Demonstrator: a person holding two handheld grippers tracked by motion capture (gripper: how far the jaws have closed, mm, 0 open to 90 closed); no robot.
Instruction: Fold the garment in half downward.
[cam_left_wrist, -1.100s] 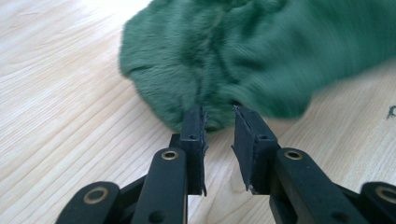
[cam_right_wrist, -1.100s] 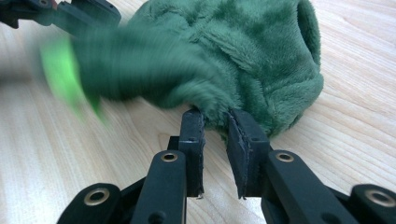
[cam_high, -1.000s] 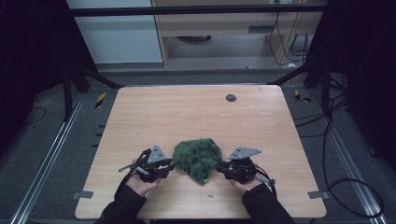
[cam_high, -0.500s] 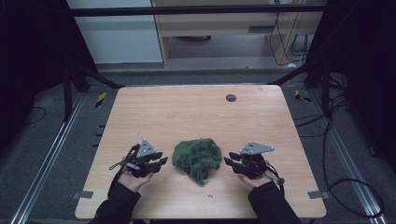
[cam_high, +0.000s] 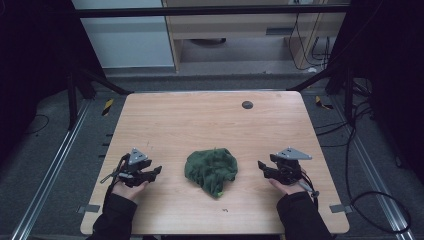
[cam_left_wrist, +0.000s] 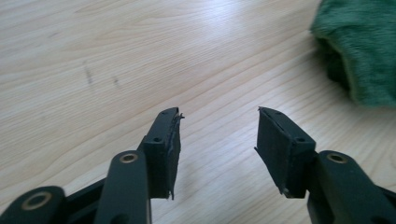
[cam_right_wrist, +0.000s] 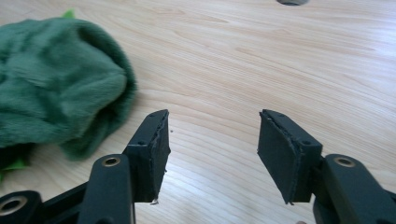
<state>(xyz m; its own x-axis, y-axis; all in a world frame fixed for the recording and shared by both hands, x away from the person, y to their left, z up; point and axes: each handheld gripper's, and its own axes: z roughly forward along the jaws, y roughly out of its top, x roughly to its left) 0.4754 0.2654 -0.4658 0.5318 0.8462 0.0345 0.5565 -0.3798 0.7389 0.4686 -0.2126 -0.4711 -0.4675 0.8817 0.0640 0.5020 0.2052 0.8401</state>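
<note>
One second ago both grippers were pressed against the green cloth; now they have moved away from it to each side. The left gripper rests near the left edge of the table with jaws apart and nothing between them, and the right gripper is the same on the right. The cloth lies crumpled alone in the near middle, so I judge it was just released.
</note>
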